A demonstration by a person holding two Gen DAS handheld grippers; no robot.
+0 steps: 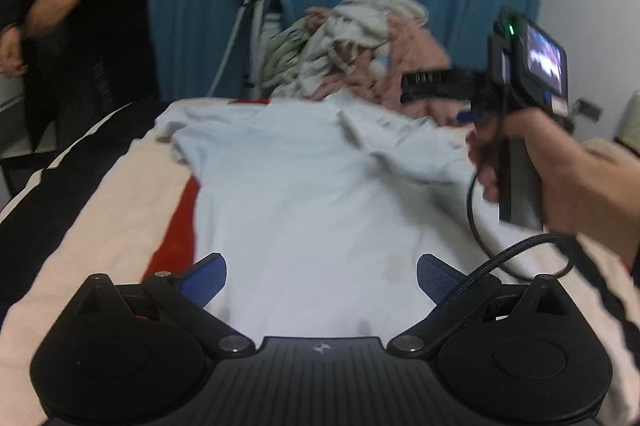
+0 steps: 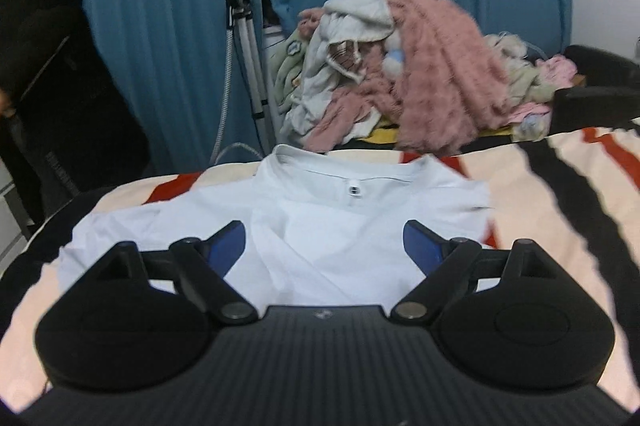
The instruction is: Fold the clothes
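Note:
A white T-shirt (image 1: 312, 194) lies spread on the striped bedspread (image 1: 120, 210), its right sleeve folded in over the body. My left gripper (image 1: 322, 278) is open and empty above the shirt's lower part. My right gripper (image 2: 324, 246) is open and empty above the shirt (image 2: 344, 238) near its collar (image 2: 352, 178). In the left wrist view the right gripper's body (image 1: 516, 94) shows in a hand at the right, over the folded sleeve; its fingertips are blurred there.
A pile of pink and white clothes (image 2: 400, 74) sits at the far end of the bed. Blue curtains (image 2: 160, 6) hang behind. A metal tripod (image 2: 244, 58) stands beside the pile. A person in black (image 1: 72, 14) stands at the left.

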